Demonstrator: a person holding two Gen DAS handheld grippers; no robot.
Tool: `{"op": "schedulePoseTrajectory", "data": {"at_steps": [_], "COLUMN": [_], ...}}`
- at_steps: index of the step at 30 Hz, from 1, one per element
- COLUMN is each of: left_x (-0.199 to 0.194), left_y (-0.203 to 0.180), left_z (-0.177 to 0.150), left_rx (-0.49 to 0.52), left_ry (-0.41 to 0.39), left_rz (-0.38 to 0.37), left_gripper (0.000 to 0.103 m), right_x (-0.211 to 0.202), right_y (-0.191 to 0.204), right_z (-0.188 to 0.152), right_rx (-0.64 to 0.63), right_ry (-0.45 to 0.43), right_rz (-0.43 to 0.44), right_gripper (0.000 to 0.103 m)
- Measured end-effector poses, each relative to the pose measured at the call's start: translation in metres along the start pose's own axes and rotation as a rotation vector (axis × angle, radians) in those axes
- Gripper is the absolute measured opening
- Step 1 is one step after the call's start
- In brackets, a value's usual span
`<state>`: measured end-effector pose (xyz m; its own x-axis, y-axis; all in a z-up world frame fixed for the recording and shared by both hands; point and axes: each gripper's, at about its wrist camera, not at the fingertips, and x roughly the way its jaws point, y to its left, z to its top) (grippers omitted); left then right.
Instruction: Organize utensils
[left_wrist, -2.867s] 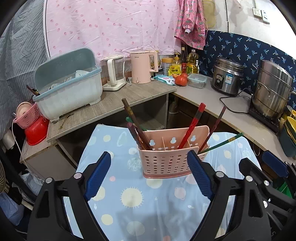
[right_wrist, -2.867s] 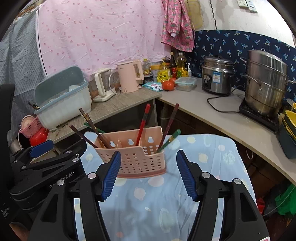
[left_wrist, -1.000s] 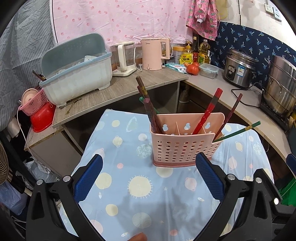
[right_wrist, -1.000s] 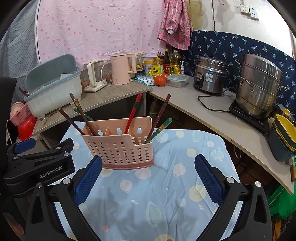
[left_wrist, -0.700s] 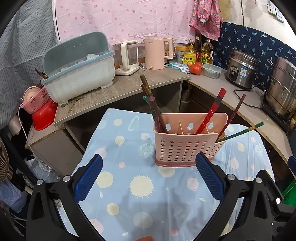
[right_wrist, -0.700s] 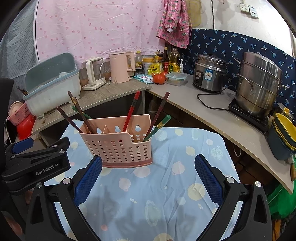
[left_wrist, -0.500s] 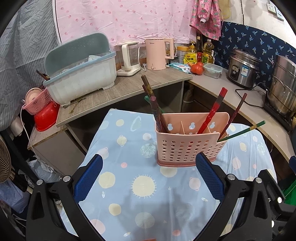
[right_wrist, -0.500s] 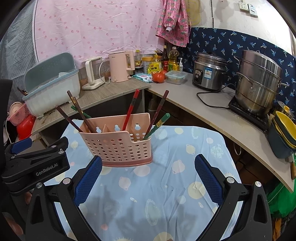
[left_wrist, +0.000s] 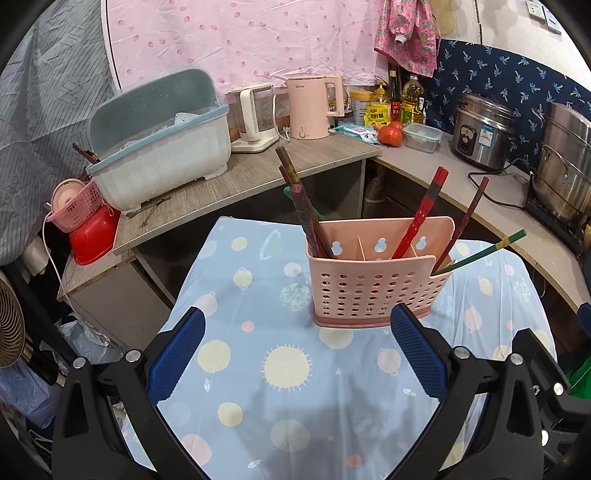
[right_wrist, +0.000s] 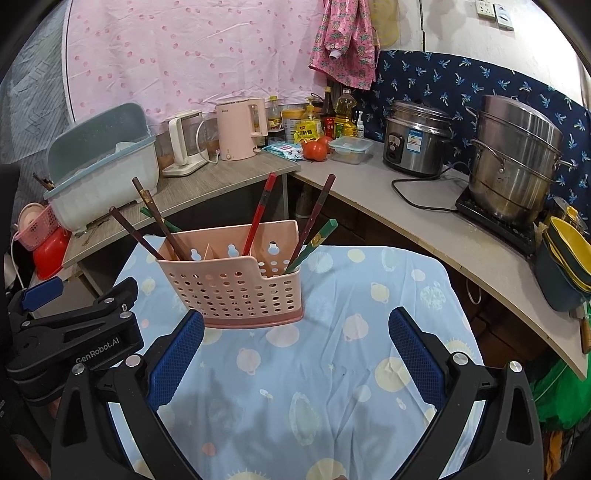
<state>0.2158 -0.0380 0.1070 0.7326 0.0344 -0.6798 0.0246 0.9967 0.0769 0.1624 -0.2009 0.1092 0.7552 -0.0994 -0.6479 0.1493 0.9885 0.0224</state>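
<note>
A pink perforated utensil caddy (left_wrist: 373, 288) (right_wrist: 236, 284) stands upright on the blue patterned tablecloth (left_wrist: 280, 373) (right_wrist: 332, 369). Several chopsticks lean in its compartments: dark brown ones (left_wrist: 306, 214) (right_wrist: 155, 218) at its left end, a red one (left_wrist: 421, 218) (right_wrist: 260, 214) in the middle, a maroon one (left_wrist: 465, 218) (right_wrist: 314, 218) and a green one (left_wrist: 480, 254) (right_wrist: 314, 240) at its right end. My left gripper (left_wrist: 295, 354) is open and empty, a short way in front of the caddy. My right gripper (right_wrist: 295, 354) is open and empty too, just in front of the caddy.
A grey-blue dish rack (left_wrist: 159, 147) (right_wrist: 99, 166), two kettles (left_wrist: 310, 107) (right_wrist: 240, 129), bottles, a tomato (right_wrist: 314, 149), a rice cooker (left_wrist: 484, 134) (right_wrist: 417, 140) and a steel steamer pot (right_wrist: 517, 158) stand on the L-shaped counter behind. Stacked bowls (right_wrist: 565, 254) sit at right.
Both grippers have opened wider and drawn back from the caddy, which now stands farther ahead. The caddy and chopsticks have stayed put.
</note>
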Motion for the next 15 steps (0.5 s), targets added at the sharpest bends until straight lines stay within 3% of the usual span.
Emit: {"op": "schedulePoseTrajectory", "data": {"at_steps": [15], "left_x": [0.0008], "left_y": [-0.0002], "left_z": [-0.002], "left_rx": [0.007], "left_ry": [0.01], "left_rz": [-0.003], "left_gripper": [0.096], "right_x": [-0.0004], "right_y": [0.0005], "right_z": [-0.0009], "right_rx": [0.002], "right_ry": [0.003], "right_rz": [0.003], "right_gripper": [0.097]}}
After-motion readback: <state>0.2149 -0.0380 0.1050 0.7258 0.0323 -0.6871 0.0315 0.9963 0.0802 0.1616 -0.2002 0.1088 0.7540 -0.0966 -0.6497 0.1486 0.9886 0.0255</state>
